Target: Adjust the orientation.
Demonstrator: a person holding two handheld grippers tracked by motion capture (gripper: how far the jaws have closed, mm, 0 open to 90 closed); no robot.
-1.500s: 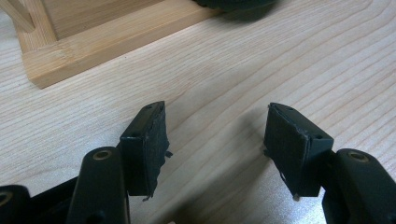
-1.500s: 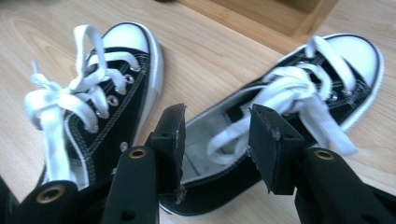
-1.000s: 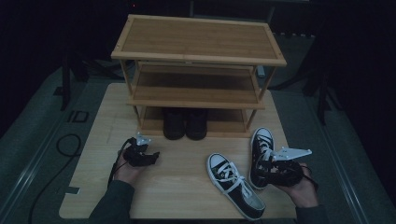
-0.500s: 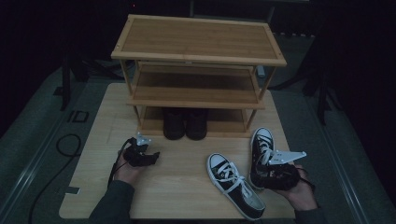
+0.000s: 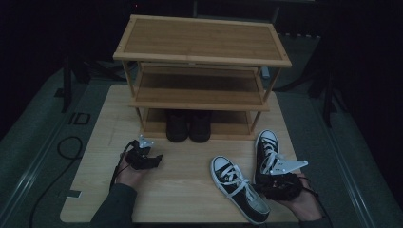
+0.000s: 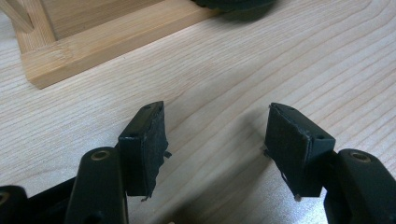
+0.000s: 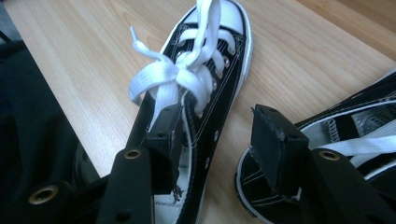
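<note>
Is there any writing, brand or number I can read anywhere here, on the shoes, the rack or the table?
"ID": pale letters on the dark floor left of the table, the one legible marking.
Small print on the insole of the sneaker between the right gripper jaws: too blurred to read.
Shoe rack and dark boots: no writing to be seen.
</note>
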